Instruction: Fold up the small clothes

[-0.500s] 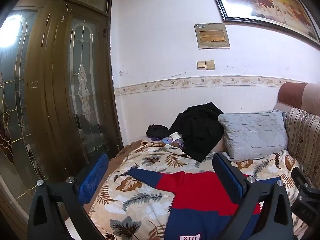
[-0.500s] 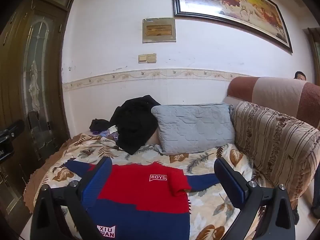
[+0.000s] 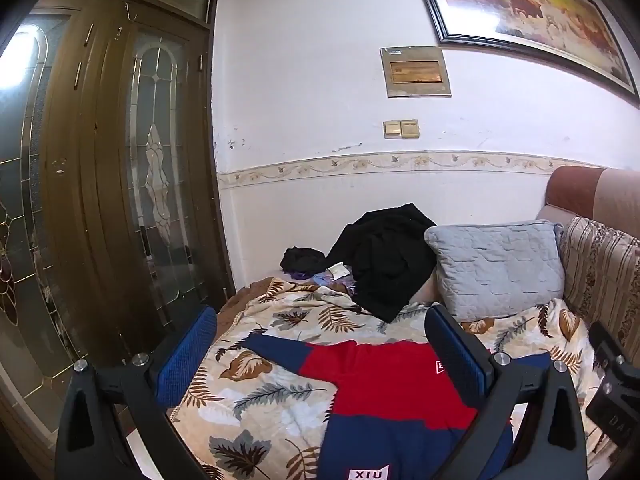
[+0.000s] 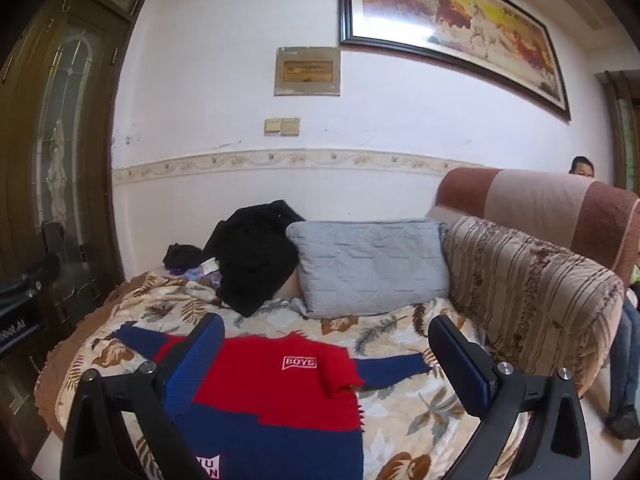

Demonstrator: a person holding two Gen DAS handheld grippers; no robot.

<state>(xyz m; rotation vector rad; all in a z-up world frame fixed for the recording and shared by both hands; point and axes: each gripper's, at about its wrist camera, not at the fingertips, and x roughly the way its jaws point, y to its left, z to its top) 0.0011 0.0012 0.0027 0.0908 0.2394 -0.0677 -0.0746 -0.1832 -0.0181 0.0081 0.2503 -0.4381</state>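
A small red and navy sweater [image 3: 384, 392] lies spread flat on a leaf-print blanket [image 3: 260, 400], sleeves out to both sides. It also shows in the right wrist view [image 4: 280, 392], with a "BOYS" patch on the chest. My left gripper [image 3: 320, 348] is open and empty, held above the sweater's left half. My right gripper [image 4: 326, 356] is open and empty, held above the sweater's right half. Neither gripper touches the cloth.
A grey pillow [image 4: 372, 264] and a pile of black clothes [image 4: 256, 256] lie at the back of the sofa. A striped backrest cushion [image 4: 528, 300] stands on the right. A wooden glass door [image 3: 112, 200] is on the left. A person [image 4: 582, 166] shows behind the sofa.
Both views have shifted very slightly. The sweater lies as before and both grippers stay open.
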